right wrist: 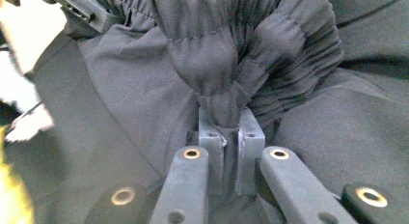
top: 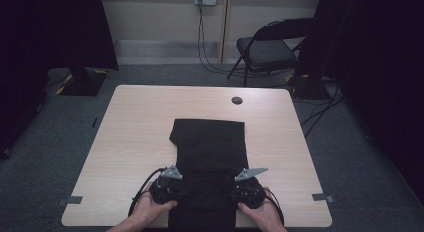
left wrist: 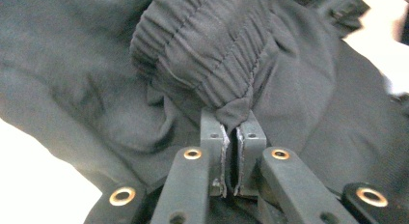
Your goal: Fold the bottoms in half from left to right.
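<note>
Black garment (top: 210, 147) on table (top: 135, 127), folding chair (top: 267, 49) well beyond.

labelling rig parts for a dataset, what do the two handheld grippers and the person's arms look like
Both the left gripper and right gripper are black, rounded bodies, each topped by a grey three-cornered plate, with a black cable trailing back. Up close, the jaws are dark grey metal bars with brass-ringed holes. The forearms are bare, no sleeves visible.

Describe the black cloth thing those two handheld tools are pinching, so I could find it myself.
On the pale wooden table, look at the near middle. A black garment lies there, folded long. Its gathered elastic waistband is pinched by the left gripper and right gripper; it is the table's sole cloth item.
</note>
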A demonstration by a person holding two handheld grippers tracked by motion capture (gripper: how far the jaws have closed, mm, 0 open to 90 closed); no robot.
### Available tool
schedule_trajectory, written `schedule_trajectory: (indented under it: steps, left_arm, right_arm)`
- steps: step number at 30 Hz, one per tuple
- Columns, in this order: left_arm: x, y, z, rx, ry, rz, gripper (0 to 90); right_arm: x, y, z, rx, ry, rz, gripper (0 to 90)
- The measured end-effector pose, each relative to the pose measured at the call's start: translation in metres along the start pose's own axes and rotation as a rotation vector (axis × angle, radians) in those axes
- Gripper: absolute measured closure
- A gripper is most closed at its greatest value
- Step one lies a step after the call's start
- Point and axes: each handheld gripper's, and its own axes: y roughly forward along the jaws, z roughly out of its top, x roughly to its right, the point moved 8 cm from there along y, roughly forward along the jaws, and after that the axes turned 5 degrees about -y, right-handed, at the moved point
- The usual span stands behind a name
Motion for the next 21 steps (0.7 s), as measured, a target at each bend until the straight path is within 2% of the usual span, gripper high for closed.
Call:
schedule_trajectory:
  steps: [3, 5, 8, 11, 13, 15, 17, 21]
  left_arm:
    - [-0.026, 0.008, 0.02, 0.044, -0.002, 0.043, 85.0]
    - [-0.041, 0.012, 0.032, 0.057, -0.016, 0.08, 85.0]
    - [-0.061, 0.019, 0.049, 0.085, -0.012, 0.12, 84.9]
    - [-0.078, 0.026, 0.065, 0.119, -0.049, 0.145, 84.8]
    - [-0.085, 0.031, 0.073, 0.14, -0.06, 0.147, 84.7]
    - [-0.091, 0.032, 0.076, 0.163, -0.084, 0.132, 84.4]
    - [-0.093, 0.03, 0.078, 0.192, -0.106, 0.101, 84.7]
    - [-0.093, 0.029, 0.08, 0.208, -0.118, 0.099, 84.9]
  right_arm:
    - [0.019, 0.01, 0.017, 0.022, 0.014, -0.035, 84.4]
    - [0.036, 0.018, 0.031, 0.035, 0.0, -0.084, 84.3]
    - [0.059, 0.027, 0.049, 0.052, 0.003, -0.117, 84.1]
    - [0.083, 0.034, 0.065, 0.079, 0.046, -0.129, 83.8]
    - [0.096, 0.038, 0.073, 0.095, 0.057, -0.156, 83.5]
    - [0.103, 0.04, 0.078, 0.101, 0.073, -0.162, 82.6]
    - [0.106, 0.039, 0.08, 0.102, 0.074, -0.142, 79.3]
    - [0.105, 0.036, 0.085, 0.135, 0.081, -0.145, 76.7]
